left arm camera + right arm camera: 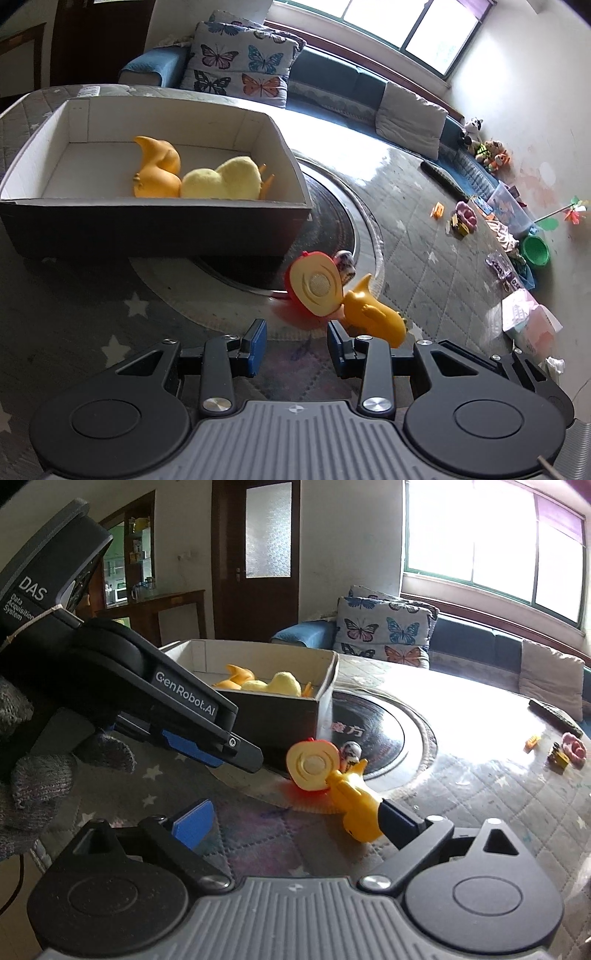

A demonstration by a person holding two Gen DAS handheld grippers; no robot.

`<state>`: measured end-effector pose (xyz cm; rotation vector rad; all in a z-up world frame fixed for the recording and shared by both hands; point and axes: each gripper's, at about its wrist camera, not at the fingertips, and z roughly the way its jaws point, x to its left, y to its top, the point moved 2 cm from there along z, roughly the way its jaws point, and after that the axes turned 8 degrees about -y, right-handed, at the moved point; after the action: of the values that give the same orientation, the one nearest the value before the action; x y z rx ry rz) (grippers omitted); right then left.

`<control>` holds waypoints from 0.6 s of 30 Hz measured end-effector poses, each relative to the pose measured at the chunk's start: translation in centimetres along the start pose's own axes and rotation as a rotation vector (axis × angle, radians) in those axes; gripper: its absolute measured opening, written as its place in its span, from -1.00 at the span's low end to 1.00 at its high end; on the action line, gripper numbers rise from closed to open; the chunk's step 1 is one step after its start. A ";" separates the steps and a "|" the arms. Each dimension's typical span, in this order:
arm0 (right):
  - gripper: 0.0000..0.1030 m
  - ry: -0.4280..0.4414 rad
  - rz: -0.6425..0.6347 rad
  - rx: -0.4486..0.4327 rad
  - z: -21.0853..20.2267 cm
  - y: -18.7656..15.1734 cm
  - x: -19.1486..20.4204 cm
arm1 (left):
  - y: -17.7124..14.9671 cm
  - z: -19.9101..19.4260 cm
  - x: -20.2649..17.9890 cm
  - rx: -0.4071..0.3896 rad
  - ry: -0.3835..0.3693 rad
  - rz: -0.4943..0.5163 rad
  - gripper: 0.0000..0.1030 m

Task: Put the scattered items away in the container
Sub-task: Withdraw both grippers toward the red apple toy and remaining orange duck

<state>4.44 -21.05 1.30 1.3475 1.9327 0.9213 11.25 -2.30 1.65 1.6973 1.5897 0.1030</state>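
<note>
**Both grippers spread over the toys left beside the box**

Left wrist view: the left gripper (296,341) hovers low over the quilted tabletop (436,206) with its blue-padded fingers (257,341) spread and nothing between them. Just ahead, to the right of centre, lie a red half-apple toy (314,282), cut face up, and an orange squirrel toy (373,312) touching it; a small patterned piece (345,263) sits behind the apple. The squirrel lies just beside the right-hand finger. The cardboard box (155,225) stands to the left on the tabletop, holding a second orange squirrel (157,168) and a yellow plush chick (223,179) side by side.

Right wrist view: the right gripper (295,821) has its fingers (194,821) spread wide and empty. The orange squirrel toy (352,801) lies against the inner face of the right-hand finger, not pinched. The half-apple toy (312,766) touches the squirrel's far end, just in front of the box (280,716). The left gripper (236,755) reaches in from the left, held by a hand in a grey knit glove (40,775).
</note>
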 end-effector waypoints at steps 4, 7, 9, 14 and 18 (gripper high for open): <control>0.90 -0.010 0.018 0.017 0.1 -0.6 -0.6 | -0.3 0.5 -0.2 0.016 0.001 0.001 -0.25; 0.96 -0.026 0.021 0.025 0.2 -0.9 -0.7 | -0.4 0.8 -0.4 0.024 -0.001 0.004 -0.25; 0.98 -0.032 0.022 0.032 0.3 -1.0 -0.8 | -0.5 0.9 -0.6 0.028 -0.002 0.007 -0.25; 1.00 -0.042 0.033 0.049 0.5 -1.3 -1.1 | -0.5 1.4 -0.9 0.039 -0.005 0.015 -0.25; 1.00 -0.059 0.045 0.063 0.7 -1.5 -1.3 | -0.6 1.7 -1.0 0.047 -0.004 0.016 -0.25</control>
<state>4.59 -22.56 -0.21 1.4437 1.9081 0.8394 11.44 -4.08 0.58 1.7458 1.5872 0.0708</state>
